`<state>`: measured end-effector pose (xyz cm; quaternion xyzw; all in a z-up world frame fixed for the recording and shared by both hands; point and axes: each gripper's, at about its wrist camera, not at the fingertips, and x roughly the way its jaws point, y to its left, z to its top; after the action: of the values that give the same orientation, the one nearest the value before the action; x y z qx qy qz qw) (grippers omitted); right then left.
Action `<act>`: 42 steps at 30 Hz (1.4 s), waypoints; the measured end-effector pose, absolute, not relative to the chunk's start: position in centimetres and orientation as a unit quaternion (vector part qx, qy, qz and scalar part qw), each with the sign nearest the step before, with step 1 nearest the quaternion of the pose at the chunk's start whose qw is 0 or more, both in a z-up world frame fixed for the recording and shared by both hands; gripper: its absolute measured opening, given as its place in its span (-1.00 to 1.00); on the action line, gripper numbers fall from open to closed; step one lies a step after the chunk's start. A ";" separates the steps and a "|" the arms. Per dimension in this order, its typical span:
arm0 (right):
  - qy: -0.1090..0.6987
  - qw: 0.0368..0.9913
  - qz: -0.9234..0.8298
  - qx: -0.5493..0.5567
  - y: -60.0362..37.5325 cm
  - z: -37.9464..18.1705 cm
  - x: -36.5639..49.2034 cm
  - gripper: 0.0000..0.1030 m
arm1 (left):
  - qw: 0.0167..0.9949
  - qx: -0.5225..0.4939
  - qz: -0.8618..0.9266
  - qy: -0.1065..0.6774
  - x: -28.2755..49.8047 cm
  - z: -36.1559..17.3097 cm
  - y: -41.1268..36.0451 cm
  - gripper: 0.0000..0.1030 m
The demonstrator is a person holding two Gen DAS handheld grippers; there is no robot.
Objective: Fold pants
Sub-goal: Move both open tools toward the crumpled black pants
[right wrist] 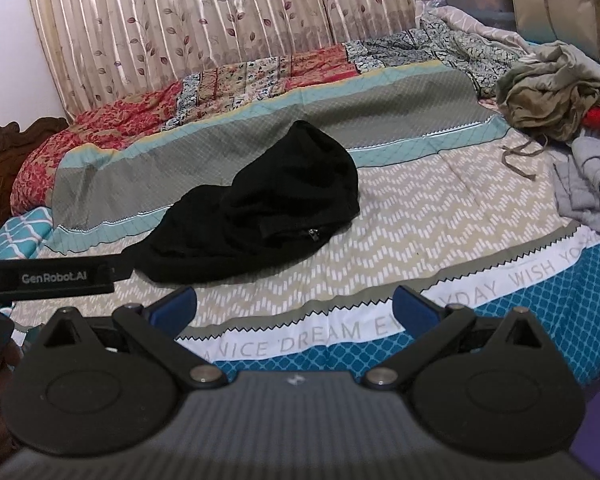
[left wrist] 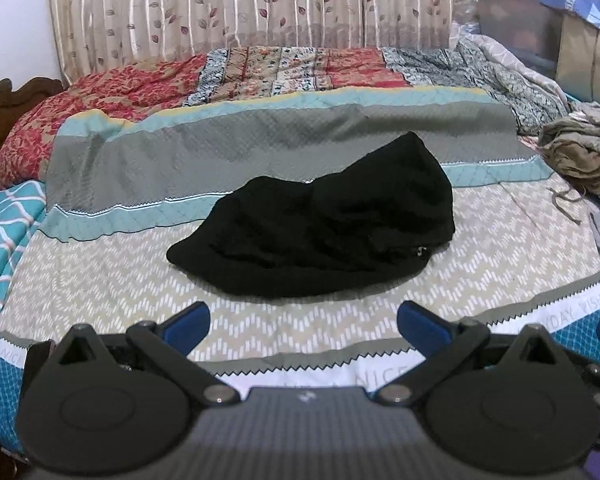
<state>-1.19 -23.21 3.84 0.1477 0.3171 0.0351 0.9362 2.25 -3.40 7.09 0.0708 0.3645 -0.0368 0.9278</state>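
Because the pants (left wrist: 316,216) lie soft and limp in a black heap mid-bed, a pinch at the edge nearest both grippers looks best, though the waistband is hard to pick out. The left gripper (left wrist: 303,322) and right gripper (right wrist: 294,308) hang before the pants, jaws spread, empty. A clothes pile (right wrist: 560,92) sits well right of the pants, out of the way.

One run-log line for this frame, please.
left gripper open, empty | right gripper open, empty | black pants bunched on bed, untouched

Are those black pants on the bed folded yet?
No. The black pants lie in a rumpled heap on the bedspread, layers bunched unevenly, neither gripper touching them.
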 end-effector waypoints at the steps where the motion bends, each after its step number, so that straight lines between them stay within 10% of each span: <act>1: 0.319 0.935 0.036 0.149 -23.1 3.7 -1.0 1.00 | 0.927 0.071 -0.037 0.366 2.3 7.0 -3.3 1.00; 42: 0.327 0.929 0.004 0.174 -24.4 2.1 0.1 1.00 | 0.916 0.085 -0.038 0.390 5.5 4.6 -4.5 1.00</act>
<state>0.14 -24.37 2.11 0.1740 0.3274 0.0042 0.9287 5.46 -4.53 4.59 0.0851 0.3896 -0.0382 0.9163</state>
